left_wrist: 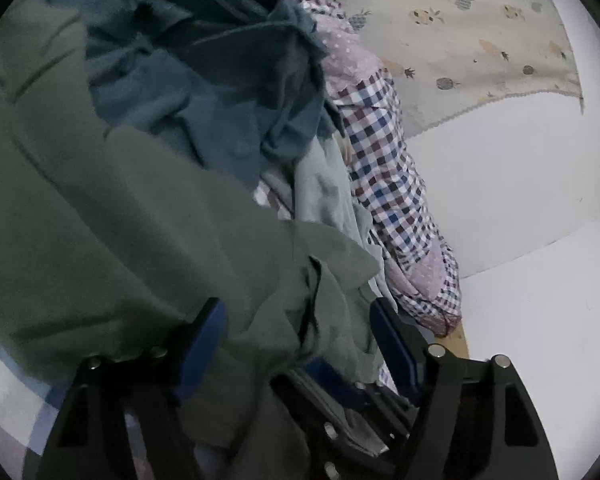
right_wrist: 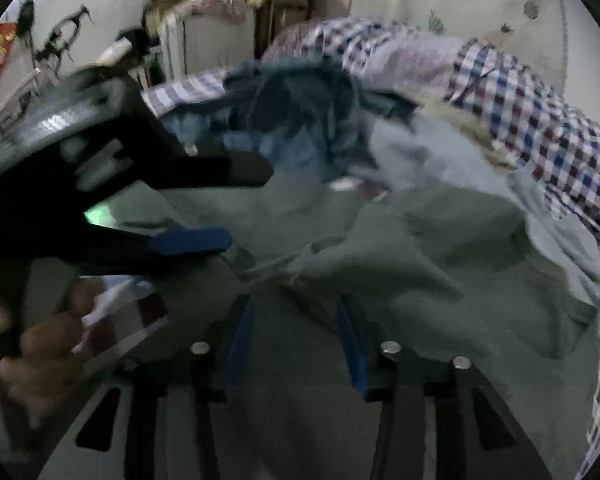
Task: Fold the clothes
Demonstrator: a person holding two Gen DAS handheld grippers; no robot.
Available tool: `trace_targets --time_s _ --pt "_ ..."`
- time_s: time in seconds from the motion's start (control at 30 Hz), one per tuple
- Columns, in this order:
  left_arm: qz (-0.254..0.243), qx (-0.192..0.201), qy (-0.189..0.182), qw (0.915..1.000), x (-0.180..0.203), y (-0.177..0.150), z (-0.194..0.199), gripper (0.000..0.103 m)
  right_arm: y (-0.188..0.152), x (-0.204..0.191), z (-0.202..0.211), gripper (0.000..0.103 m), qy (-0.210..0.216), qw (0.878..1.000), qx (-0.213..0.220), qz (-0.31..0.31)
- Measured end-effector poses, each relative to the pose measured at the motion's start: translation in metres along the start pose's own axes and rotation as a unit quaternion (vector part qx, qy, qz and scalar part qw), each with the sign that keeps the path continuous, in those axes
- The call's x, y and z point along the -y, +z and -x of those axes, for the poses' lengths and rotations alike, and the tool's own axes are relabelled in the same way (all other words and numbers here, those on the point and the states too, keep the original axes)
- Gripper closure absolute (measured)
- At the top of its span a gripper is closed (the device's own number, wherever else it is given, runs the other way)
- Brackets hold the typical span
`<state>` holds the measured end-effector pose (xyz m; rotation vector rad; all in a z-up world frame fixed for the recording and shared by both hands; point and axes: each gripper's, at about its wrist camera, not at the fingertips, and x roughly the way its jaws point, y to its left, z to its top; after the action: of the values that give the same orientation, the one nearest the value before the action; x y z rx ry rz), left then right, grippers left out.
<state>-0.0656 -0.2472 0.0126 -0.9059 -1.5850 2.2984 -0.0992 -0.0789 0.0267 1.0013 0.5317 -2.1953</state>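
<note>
A dull green garment (left_wrist: 100, 220) fills the near part of the left wrist view, and a bunched fold of it lies between the blue pads (left_wrist: 204, 340) of my left gripper (left_wrist: 300, 320), which is open wide. In the right wrist view the same green garment (right_wrist: 420, 280) spreads under my right gripper (right_wrist: 296, 308), also open, with the cloth lying across the gap between its pads. The left gripper (right_wrist: 248, 204) enters there from the left, its jaws apart over the green cloth's edge. A hand (right_wrist: 40, 344) holds it.
A dark blue garment (left_wrist: 188, 72), a light blue one (left_wrist: 324, 184) and a checked shirt (left_wrist: 384, 168) are piled behind the green one. White cushions (left_wrist: 500, 168) and a pineapple-print blanket (left_wrist: 460, 32) lie to the right. Furniture and boxes (right_wrist: 204, 8) stand behind.
</note>
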Motion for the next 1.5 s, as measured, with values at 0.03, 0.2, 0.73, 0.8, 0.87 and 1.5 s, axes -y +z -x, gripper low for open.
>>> trace_targets --time_s 0.03,0.2,0.73,0.8,0.87,1.5 --pt "0.002 0.003 0.001 1.0000 -0.001 0.002 0.001 0.025 0.001 0.001 -0.005 0.084 -0.006 1.000 -0.003 -0.005" --pt "0.011 0.015 0.008 0.9998 -0.008 0.010 0.003 0.025 0.010 0.006 0.009 0.097 -0.013 1.000 -0.006 -0.027" --pt "-0.014 0.027 0.032 0.9990 -0.001 0.012 0.009 0.025 -0.022 0.063 0.093 0.047 0.045 0.994 -0.015 -0.103" --pt "-0.018 0.036 0.032 0.9987 0.001 0.013 0.012 0.024 -0.043 0.099 0.135 0.047 0.006 0.991 0.003 -0.136" --pt "-0.028 0.041 0.035 0.9981 0.006 0.013 0.015 0.023 -0.072 0.139 0.182 0.046 -0.034 0.981 0.025 -0.187" --pt "-0.253 -0.124 -0.072 0.9568 0.152 -0.116 -0.036 0.022 -0.402 0.056 0.327 0.046 -0.033 0.922 -0.104 -0.371"
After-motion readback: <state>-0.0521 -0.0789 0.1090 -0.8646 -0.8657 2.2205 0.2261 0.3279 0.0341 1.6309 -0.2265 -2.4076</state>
